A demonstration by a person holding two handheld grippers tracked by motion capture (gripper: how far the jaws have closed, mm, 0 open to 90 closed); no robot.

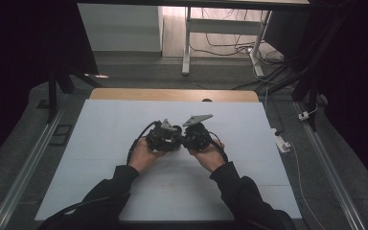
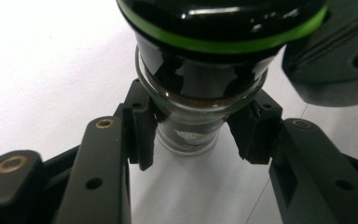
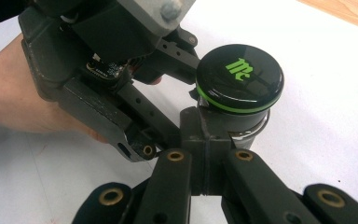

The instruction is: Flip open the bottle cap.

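Both claws meet at the middle of the white table top (image 1: 124, 143), where a small glass jar with a glossy black cap ringed in green (image 3: 240, 79) stands between them. Seen from above, the left gripper (image 1: 165, 136) comes in from the left and the right gripper (image 1: 191, 136) from the right, almost touching each other.

In the left gripper view, the left gripper's jaws sit on either side of the jar's glass neck (image 2: 191, 105), just under the cap, narrowed until the pads press against or lie right at the glass; it looks like a hold on the jar.

In the right gripper view, the right gripper's jaws are drawn together with no gap visible, their tips just beside the jar below the cap; nothing seems to be held between them.

The jar's long axis runs upright from the table. My guess is that any cap-twisting falls to the right gripper, which would have to open and rise to the cap.
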